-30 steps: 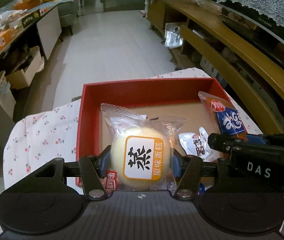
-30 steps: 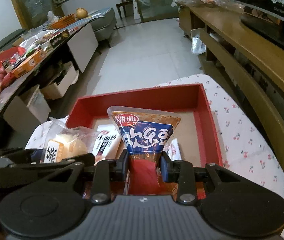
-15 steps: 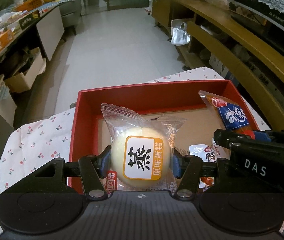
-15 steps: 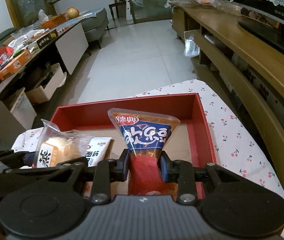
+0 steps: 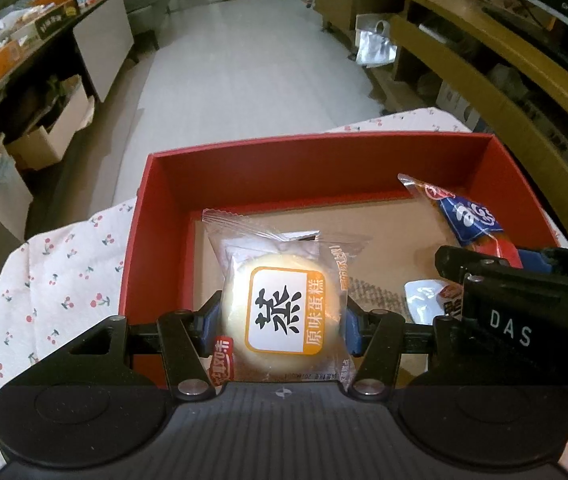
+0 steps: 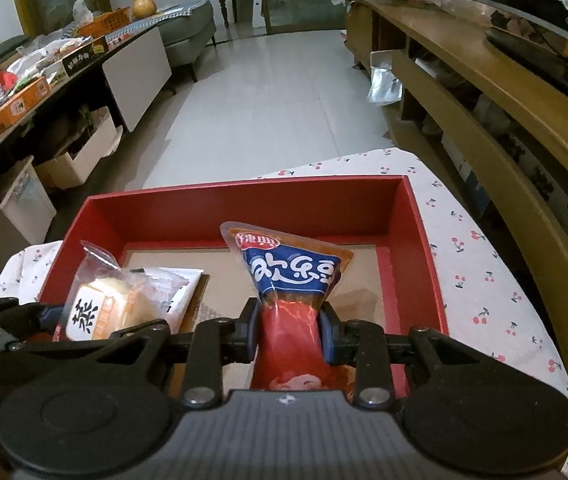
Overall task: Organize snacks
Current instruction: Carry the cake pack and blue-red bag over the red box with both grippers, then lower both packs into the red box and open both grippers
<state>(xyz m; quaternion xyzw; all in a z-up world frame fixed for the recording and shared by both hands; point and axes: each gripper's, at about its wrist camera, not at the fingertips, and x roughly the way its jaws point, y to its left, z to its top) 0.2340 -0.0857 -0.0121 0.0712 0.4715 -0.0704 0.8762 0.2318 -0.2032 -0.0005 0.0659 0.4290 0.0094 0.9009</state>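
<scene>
My left gripper is shut on a wrapped steamed cake with an orange and white label, held over the near left of the red box. My right gripper is shut on a blue and red snack packet, held over the near middle of the red box. The cake also shows at the left of the right wrist view, and the packet at the right of the left wrist view. A white snack pouch lies on the box's cardboard floor.
The box sits on a cherry-print tablecloth. A wooden shelf unit runs along the right. A cluttered dark table and cardboard boxes stand at the left. Tiled floor lies beyond.
Both grippers have drawn back and risen a little relative to the box, each still holding its snack. The box's far wall now sits lower in both views.
</scene>
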